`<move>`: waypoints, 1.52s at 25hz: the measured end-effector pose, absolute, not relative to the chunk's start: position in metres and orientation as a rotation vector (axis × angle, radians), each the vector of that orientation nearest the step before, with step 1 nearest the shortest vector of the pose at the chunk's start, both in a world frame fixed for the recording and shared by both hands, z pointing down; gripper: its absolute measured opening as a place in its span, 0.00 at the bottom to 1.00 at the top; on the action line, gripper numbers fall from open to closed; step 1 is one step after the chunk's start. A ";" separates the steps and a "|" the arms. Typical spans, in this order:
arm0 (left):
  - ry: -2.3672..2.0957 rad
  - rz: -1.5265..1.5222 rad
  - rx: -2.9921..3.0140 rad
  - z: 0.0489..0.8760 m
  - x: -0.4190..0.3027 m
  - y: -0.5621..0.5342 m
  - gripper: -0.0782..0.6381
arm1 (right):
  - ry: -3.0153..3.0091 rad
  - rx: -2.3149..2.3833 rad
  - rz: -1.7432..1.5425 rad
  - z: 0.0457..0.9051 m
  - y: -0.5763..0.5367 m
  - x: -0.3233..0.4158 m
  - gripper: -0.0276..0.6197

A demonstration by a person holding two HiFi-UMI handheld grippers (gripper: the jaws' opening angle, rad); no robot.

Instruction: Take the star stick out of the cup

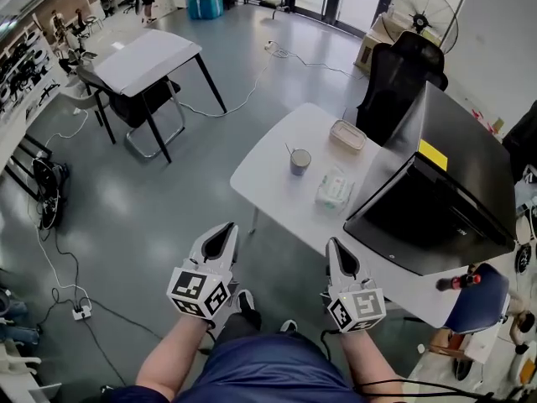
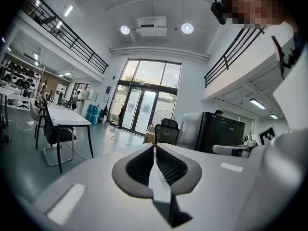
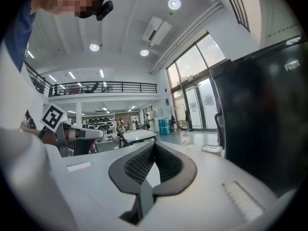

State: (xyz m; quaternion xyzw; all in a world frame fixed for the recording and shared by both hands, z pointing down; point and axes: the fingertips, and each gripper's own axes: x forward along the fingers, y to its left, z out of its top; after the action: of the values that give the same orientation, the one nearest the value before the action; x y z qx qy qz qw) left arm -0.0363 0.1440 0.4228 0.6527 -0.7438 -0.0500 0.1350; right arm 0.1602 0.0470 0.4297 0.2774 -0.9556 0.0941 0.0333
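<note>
Leaning up-left, star stick [image 1: 289, 150], in cup [image 1: 300, 164]

A glossy grey floor [image 1: 168, 200] is spreading out ahead of the left tongs [image 1: 225, 230], with cables [image 1: 46, 259] trailing across it to their left. Ahead of the right tongs [image 1: 336, 243] a white worktop [image 1: 268, 170] is standing, with a black office chair [image 1: 394, 78] and a fan [image 1: 424, 11] sitting beyond it. Far ahead, tall glass doors [image 2: 144, 105] are letting in daylight, and round ceiling lights [image 2: 187, 28] are glowing overhead.
</note>
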 end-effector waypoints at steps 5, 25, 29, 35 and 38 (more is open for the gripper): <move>-2.083 -0.153 1.950 0.426 -0.068 0.128 0.13 | -2.901 0.950 0.291 0.432 0.038 0.134 0.05; -1.979 -0.146 1.964 0.452 -0.123 0.088 0.13 | -2.820 1.014 0.314 0.448 0.007 0.078 0.05; -1.998 -0.127 1.946 0.453 -0.134 0.063 0.13 | -2.831 0.986 0.346 0.455 -0.018 0.065 0.05; -2.009 -0.100 1.932 0.460 -0.140 0.013 0.13 | -2.845 0.932 0.373 0.465 -0.059 0.048 0.05; -2.003 -0.068 1.924 0.464 -0.137 -0.008 0.13 | -2.857 0.914 0.387 0.466 -0.078 0.045 0.05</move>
State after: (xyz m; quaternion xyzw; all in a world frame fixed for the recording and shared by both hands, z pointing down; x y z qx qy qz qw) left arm -0.1374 -0.0077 0.4642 0.6811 -0.7092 -0.0240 0.1807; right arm 0.0447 -0.0776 0.4656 0.3016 -0.9430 0.1278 0.0588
